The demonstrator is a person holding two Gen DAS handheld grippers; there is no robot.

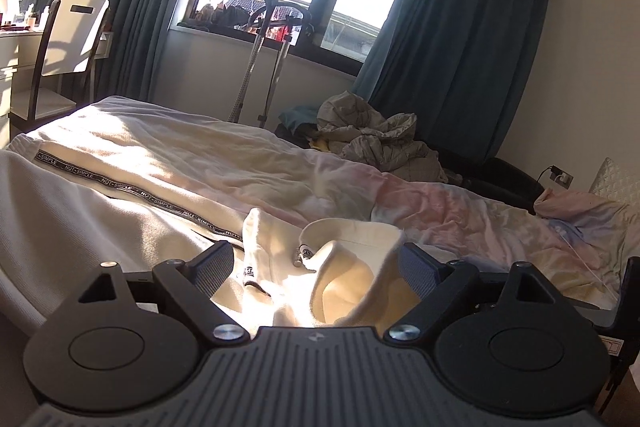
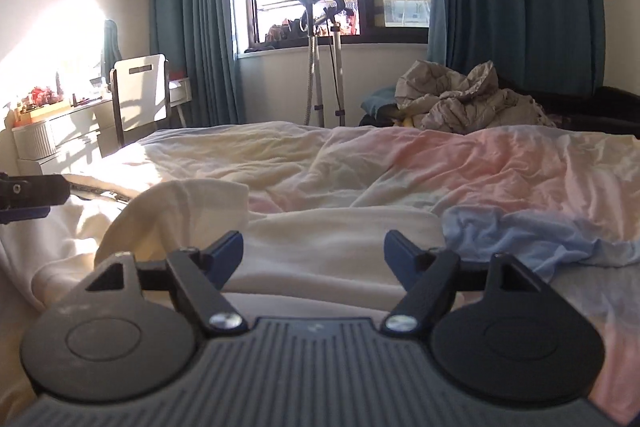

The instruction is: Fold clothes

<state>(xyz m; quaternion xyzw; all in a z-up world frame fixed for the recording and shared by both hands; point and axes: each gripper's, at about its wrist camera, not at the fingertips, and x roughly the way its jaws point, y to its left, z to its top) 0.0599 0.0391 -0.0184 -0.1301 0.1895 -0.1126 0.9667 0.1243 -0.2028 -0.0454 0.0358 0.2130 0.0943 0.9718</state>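
A cream hoodie (image 1: 80, 223) with a black "NOT SIMPLE" tape strip (image 1: 120, 183) lies spread on the bed. Its hood (image 1: 352, 271) and drawstring ends (image 1: 304, 253) lie between the fingers of my left gripper (image 1: 316, 255), which stands wide open; the hood's rim comes up against the right finger (image 1: 416, 271). In the right wrist view my right gripper (image 2: 315, 241) is open just above a flat part of the cream hoodie (image 2: 332, 231), with nothing gripped. A raised cream fold (image 2: 180, 203) sits to its left, and the left gripper's finger (image 2: 28, 193) shows at the left edge.
A light blue garment (image 2: 520, 235) lies crumpled on the pastel duvet (image 2: 480, 163) to the right. Beyond the bed are a heap of grey quilt (image 2: 464, 103), a garment steamer stand (image 2: 320, 67), a white chair (image 2: 140, 91), a desk (image 2: 60, 131) and blue curtains.
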